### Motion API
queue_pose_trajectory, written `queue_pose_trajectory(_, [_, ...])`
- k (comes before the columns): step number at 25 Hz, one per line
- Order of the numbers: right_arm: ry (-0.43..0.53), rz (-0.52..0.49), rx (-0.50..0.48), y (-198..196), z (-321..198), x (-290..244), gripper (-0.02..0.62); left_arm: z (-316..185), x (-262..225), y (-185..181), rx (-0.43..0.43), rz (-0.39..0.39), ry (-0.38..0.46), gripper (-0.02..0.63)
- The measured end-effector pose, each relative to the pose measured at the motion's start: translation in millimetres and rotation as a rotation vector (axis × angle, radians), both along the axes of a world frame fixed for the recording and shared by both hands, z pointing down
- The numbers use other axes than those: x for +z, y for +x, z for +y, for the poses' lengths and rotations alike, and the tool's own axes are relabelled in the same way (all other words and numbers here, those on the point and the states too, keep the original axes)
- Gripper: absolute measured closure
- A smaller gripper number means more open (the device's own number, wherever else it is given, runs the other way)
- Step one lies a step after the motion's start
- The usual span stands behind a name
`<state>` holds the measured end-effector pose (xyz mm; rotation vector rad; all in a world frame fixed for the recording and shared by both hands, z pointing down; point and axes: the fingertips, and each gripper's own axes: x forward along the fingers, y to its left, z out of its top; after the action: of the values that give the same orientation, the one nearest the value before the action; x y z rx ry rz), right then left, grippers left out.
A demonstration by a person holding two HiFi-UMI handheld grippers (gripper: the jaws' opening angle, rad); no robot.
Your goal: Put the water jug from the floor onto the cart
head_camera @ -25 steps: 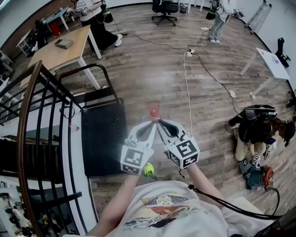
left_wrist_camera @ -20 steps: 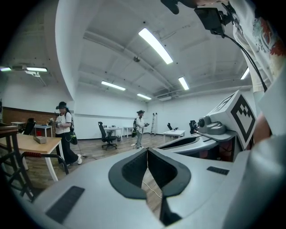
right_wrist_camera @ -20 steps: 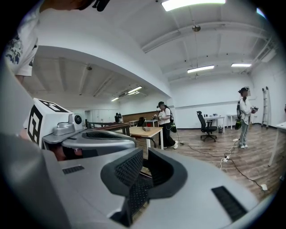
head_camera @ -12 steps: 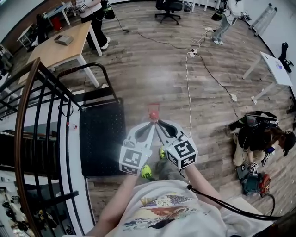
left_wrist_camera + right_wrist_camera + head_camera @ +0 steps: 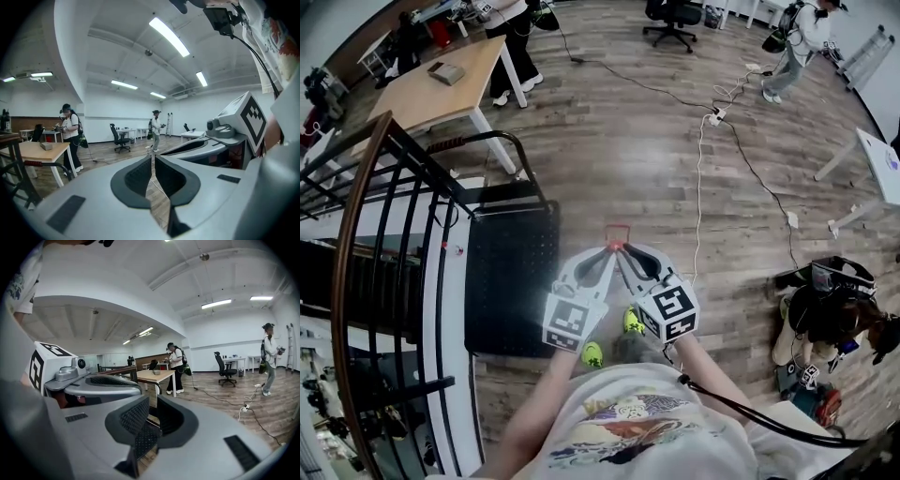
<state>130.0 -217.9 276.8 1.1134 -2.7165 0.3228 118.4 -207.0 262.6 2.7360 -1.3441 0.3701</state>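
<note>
Two grey two-jaw grippers meet tip to tip in front of the person, each carrying one marker cube [image 5: 570,323] of black-and-white squares. The left gripper [image 5: 608,249] has its jaws pressed together on nothing. The right gripper [image 5: 622,249] shows the barest sliver between its pads, also empty. One small red thing [image 5: 617,232] sits at their tips; what it is cannot be told, and the water jug cannot be made out in any view. One black flat platform cart [image 5: 511,281] stands just left of the grippers, beside one black-barred railing [image 5: 339,281]. Farther off are one light wooden table [image 5: 441,89] and one black office chair [image 5: 673,11]. Two neon-green shoes [image 5: 592,354] show below.
</note>
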Motion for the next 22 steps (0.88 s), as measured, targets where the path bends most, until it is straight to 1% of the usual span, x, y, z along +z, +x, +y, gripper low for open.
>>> queue_pose_trajectory(4, [-0.008,0.005,-0.017,13,-33,10,0.563,-34,13,12,-0.02,-0.025,-0.018,0.594])
queue_pose_trajectory(6, [-0.006,0.001,-0.034,17,-50,16,0.563,-52,18,17,-0.033,-0.029,-0.012,0.594])
queue_pose_trajectory(10, [0.029,-0.024,-0.082,21,-78,26,0.562,-86,25,21,-0.062,0.014,0.053,0.594])
queue_pose_trajectory(14, [0.027,-0.003,-0.104,25,-105,45,0.563,-115,44,25,-0.091,0.025,0.06,0.594])
queue_pose_trajectory(18, [0.027,-0.015,-0.093,31,-126,64,0.563,-134,60,30,-0.102,0.064,0.067,0.594])
queue_pose_trajectory(20, [0.023,-0.019,-0.083,32,-135,76,0.563,-142,72,31,-0.093,0.055,0.064,0.594])
queue_pose_trajectory(22, [0.016,-0.016,-0.075,29,-142,92,0.563,-149,88,30,-0.08,0.019,0.062,0.594])
